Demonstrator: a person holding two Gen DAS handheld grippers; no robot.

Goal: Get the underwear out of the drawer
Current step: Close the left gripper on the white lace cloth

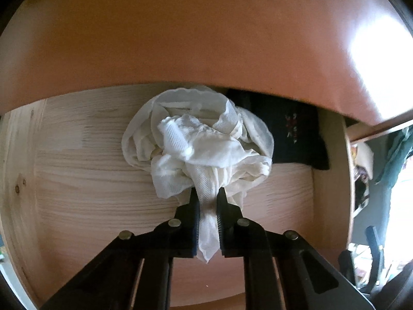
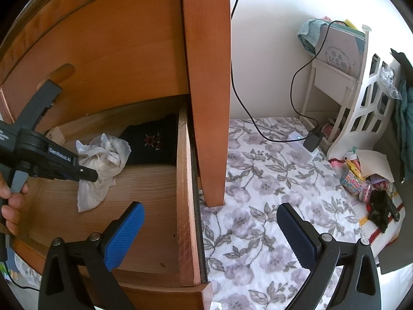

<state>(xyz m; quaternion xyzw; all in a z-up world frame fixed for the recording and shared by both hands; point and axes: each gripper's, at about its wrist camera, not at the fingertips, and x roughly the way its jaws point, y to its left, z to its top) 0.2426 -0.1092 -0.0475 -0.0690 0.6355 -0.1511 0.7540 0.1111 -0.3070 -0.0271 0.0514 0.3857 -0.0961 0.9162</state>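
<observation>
While left gripper [image 1: 207,201] clamps white underwear [image 1: 198,139] bunched in drawer [image 1: 77,155], right gripper [image 2: 210,228] gapes wide.

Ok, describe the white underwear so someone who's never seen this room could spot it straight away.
Look in the open wooden drawer. On its pale floor lies the white underwear, a crumpled mesh bundle pinched by the left gripper. Its only neighbour is a flat folded black garment with a small red print.
</observation>
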